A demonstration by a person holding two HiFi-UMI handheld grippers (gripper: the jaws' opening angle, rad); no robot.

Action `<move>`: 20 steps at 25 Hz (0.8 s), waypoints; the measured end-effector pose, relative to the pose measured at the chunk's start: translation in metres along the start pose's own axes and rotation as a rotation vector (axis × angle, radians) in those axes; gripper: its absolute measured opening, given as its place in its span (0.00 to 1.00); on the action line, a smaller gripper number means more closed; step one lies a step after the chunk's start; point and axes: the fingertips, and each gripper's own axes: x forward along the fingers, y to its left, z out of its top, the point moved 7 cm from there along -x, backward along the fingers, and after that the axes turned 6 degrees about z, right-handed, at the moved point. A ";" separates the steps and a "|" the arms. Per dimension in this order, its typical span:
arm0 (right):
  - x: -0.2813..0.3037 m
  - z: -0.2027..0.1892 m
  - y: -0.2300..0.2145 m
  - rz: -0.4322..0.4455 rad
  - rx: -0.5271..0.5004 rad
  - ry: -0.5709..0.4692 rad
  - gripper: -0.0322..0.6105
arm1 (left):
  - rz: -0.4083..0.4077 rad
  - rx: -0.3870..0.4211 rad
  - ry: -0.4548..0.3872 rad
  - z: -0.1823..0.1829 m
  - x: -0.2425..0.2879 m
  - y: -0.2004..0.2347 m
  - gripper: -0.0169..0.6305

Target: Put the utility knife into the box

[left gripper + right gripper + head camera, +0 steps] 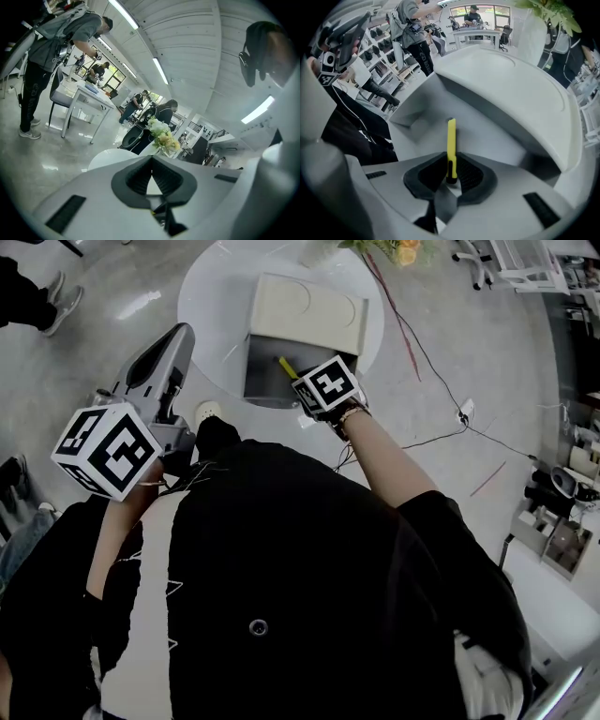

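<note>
A grey box (265, 371) stands on the round white table (208, 296) with its lid (307, 307) tipped back. My right gripper (300, 381) is shut on the yellow utility knife (286, 366) and holds it over the box's open front part. In the right gripper view the utility knife (451, 138) sticks straight out from the right gripper (451, 164), tip toward the box's inner wall (487, 133) below the lid (511, 89). My left gripper (181, 334) is raised at the left, off the table. The left gripper (151, 161) is shut, nothing held.
A bunch of flowers (394, 249) stands at the table's far edge, and these flowers (162, 133) also show in the left gripper view. Cables (417, 352) run over the floor at the right. A person (51, 51) bends over a desk (89, 93) far left.
</note>
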 end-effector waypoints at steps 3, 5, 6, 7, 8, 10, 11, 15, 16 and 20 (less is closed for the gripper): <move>0.002 0.002 0.000 0.010 -0.001 -0.004 0.15 | 0.005 -0.005 0.000 -0.003 0.000 0.001 0.04; 0.002 0.002 0.000 0.013 -0.002 0.001 0.15 | 0.007 -0.008 0.000 -0.004 0.000 0.001 0.04; 0.001 0.002 0.001 0.011 -0.006 0.003 0.15 | 0.008 -0.009 -0.001 -0.005 -0.001 0.001 0.04; 0.001 0.003 0.002 0.007 -0.013 0.004 0.15 | 0.009 -0.009 -0.002 -0.005 -0.002 0.001 0.04; 0.000 0.003 0.002 0.001 -0.016 0.007 0.15 | 0.010 -0.009 -0.003 -0.005 -0.003 0.000 0.04; 0.000 0.002 0.002 -0.009 -0.011 0.015 0.15 | 0.013 -0.009 -0.006 -0.005 -0.004 0.001 0.04; 0.001 0.001 0.002 -0.008 -0.012 0.015 0.15 | 0.015 -0.011 -0.006 -0.005 -0.005 0.001 0.04; 0.000 0.001 0.000 -0.015 -0.008 0.020 0.15 | 0.024 -0.020 -0.008 -0.006 -0.006 0.001 0.04; -0.001 0.001 0.000 -0.019 -0.006 0.022 0.15 | 0.024 -0.020 -0.010 -0.006 -0.007 0.001 0.04; 0.000 0.003 -0.002 -0.017 -0.021 0.016 0.15 | 0.026 -0.023 -0.015 -0.006 -0.007 0.002 0.04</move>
